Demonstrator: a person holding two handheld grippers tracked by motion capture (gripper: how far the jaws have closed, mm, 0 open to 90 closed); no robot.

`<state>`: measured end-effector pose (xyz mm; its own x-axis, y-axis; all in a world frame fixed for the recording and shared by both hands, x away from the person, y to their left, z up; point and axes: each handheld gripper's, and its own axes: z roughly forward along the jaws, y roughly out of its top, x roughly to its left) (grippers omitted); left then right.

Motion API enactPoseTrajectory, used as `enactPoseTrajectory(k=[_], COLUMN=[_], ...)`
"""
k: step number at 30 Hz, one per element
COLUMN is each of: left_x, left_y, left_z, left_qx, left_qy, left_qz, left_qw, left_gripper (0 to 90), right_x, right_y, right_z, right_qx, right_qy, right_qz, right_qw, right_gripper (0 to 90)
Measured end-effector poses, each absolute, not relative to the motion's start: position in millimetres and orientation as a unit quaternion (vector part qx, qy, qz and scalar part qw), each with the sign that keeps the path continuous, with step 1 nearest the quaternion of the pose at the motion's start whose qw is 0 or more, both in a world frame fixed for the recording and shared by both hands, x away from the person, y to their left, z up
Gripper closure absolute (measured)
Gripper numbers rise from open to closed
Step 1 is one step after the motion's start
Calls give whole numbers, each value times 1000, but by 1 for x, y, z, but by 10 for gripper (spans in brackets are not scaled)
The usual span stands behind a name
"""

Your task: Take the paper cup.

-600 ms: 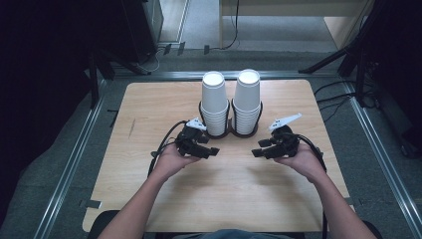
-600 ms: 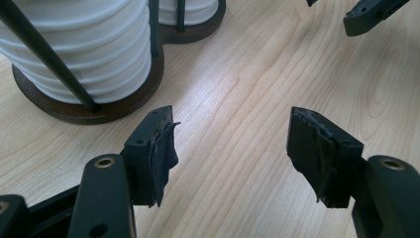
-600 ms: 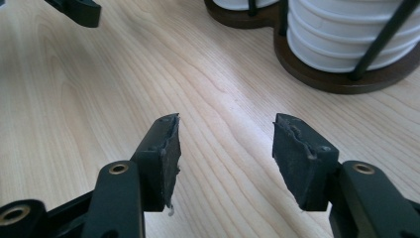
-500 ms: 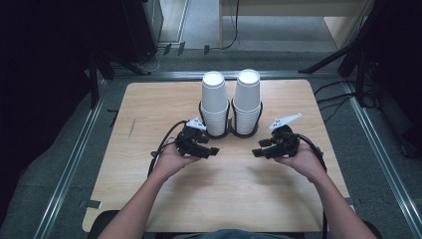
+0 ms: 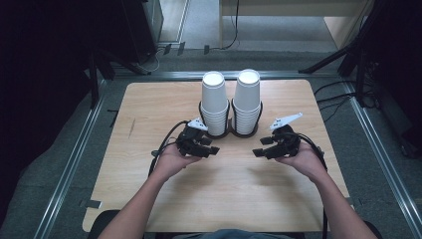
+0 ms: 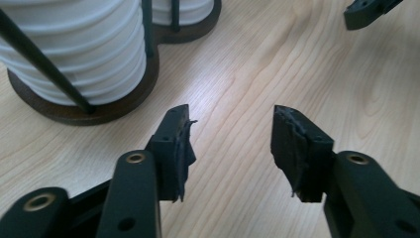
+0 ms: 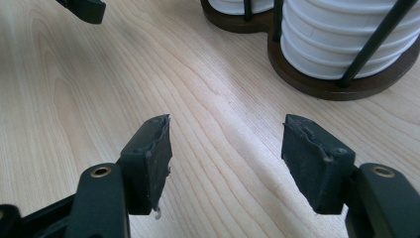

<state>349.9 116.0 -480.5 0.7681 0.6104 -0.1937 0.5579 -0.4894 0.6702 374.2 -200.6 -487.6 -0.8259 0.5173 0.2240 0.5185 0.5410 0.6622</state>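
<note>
- My left gripper [image 6: 230, 148]: jaws stand apart with nothing but bare wood between them; the pads [image 6: 181, 148] look frayed at the edges.
- My right gripper [image 7: 225, 158]: jaws also parted in its own view, a clear gap over the table [image 5: 149, 99], nothing held. That gap may be as narrow as this one gets.
- Both grippers hover low over the near half of the table, tips turned inward toward each other; from above, left [image 5: 209, 149] and right [image 5: 261, 152] sit to either side of the centre line.
- Just beyond the tips: a dark wooden holder [image 5: 230, 133] with two round bays and thin black upright rods [image 6: 44, 69].
- Each bay carries a tall stack of white paper cups, left stack [image 5: 215, 102] and right stack [image 5: 247, 99], upright, side by side near the far middle of the table.
- From my left gripper view the left stack [image 6: 74, 49] is close, off to the left of the jaws; from my right gripper view the right stack [image 7: 341, 34] is close, up and to the right.
- Handling, my judgement: paper cups are light, thin-walled, easily crushed; nested ones tend to cling and come up in twos.
- Best hold, I reckon: the top cup, near its rolled rim where the wall is stiffest, above the rods, with a gentle squeeze and a straight lift.
- Risk: a hard pinch dents the cup; a sideways pull could tip the stack or drag the holder.
</note>
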Motion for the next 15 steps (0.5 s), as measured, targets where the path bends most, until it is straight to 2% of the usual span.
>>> enactPoseTrajectory(k=[15], left_x=[353], left_y=[93], left_z=[-469], left_qx=[857], left_qy=[338], left_qz=[46], left_qw=[385], left_gripper=[827], right_x=[379], right_y=[-206], right_z=[-468], right_qx=[-300], right_qy=[-873], right_qz=[-383], right_qw=[-25], right_gripper=[314])
